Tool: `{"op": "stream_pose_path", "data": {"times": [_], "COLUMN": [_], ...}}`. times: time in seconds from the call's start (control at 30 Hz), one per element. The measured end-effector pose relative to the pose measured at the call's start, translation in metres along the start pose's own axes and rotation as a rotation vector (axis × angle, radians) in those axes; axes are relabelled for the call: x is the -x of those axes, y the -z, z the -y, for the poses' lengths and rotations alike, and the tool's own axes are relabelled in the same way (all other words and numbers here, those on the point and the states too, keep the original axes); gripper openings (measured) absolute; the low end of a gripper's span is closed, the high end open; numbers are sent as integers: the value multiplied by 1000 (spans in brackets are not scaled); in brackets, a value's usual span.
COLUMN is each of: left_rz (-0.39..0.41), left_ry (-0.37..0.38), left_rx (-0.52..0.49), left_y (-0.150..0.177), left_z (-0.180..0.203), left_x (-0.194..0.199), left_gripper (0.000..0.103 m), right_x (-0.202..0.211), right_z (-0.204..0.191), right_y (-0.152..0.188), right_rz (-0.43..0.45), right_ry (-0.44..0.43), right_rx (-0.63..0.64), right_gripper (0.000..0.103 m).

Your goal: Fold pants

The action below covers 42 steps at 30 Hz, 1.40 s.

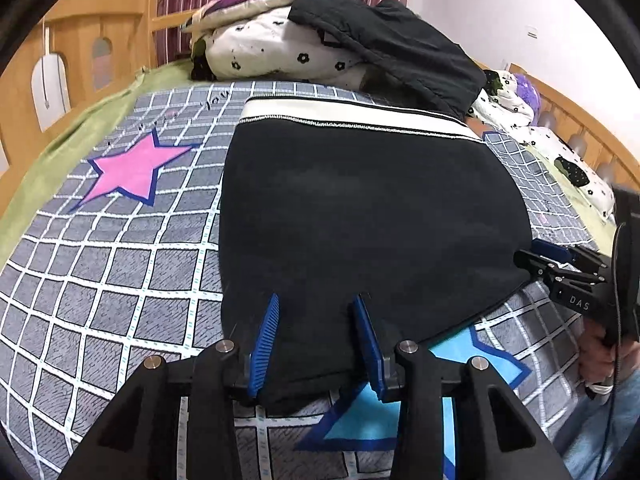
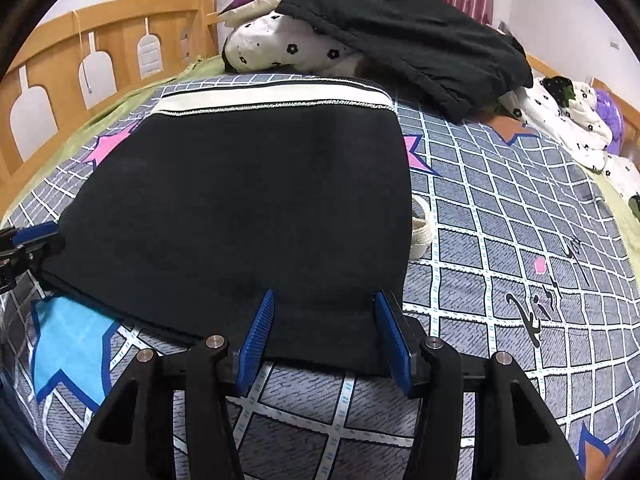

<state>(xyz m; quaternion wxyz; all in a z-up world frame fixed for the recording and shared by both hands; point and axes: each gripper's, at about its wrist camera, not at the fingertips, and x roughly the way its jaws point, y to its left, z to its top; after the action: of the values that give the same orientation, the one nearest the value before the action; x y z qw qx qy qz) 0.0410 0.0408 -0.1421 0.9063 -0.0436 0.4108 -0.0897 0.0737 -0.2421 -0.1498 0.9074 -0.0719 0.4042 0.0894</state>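
Black pants (image 1: 360, 208) lie folded flat on the checked bedspread (image 1: 120, 280), their white waistband (image 1: 352, 114) at the far end. My left gripper (image 1: 316, 298) is open over the near left edge of the pants, and its blue pads stand apart from the cloth. My right gripper (image 2: 325, 294) is open too and straddles the near right edge of the pants (image 2: 240, 200). Each gripper also shows in the other's view: the right gripper (image 1: 528, 254) at the pants' right corner, the left gripper (image 2: 24, 240) at their left corner.
A black jacket (image 1: 392, 48) lies over flowered bedding (image 1: 272, 48) at the far end of the bed. A wooden bed rail (image 1: 24, 92) runs along the left. A white woven strap (image 2: 422, 228) pokes out beside the pants' right edge. A person's hand (image 1: 604, 344) holds the right gripper.
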Motion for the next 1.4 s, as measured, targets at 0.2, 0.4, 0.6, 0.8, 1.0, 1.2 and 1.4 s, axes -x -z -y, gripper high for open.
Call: {"op": "stream_pose_path", "data": {"times": [0.2, 0.4, 0.6, 0.8, 1.0, 1.2, 1.4], "left_rz": [-33, 90, 137, 103, 97, 2, 6], "left_ry": [-28, -23, -35, 47, 28, -21, -34], "left_rx": [-5, -17, 6, 76, 65, 15, -1], "left_y": [-19, -73, -112, -132, -149, -155, -152], "left_z": [2, 12, 8, -14, -29, -35, -30], "left_x": [22, 74, 54, -20, -70, -126, -131], "left_gripper": [39, 62, 68, 68, 64, 63, 67], "right_x": [29, 73, 77, 15, -56, -104, -116], "right_z": [3, -5, 3, 26, 37, 29, 37], "right_y": [-18, -59, -96, -138, -153, -156, -157], "right_rz": [32, 92, 178, 116, 78, 19, 13], "right_ry": [-33, 54, 73, -19, -66, 14, -8], "right_rx": [-14, -10, -29, -88, -114, -29, -85], "right_gripper": [52, 56, 57, 35, 35, 34, 34]}}
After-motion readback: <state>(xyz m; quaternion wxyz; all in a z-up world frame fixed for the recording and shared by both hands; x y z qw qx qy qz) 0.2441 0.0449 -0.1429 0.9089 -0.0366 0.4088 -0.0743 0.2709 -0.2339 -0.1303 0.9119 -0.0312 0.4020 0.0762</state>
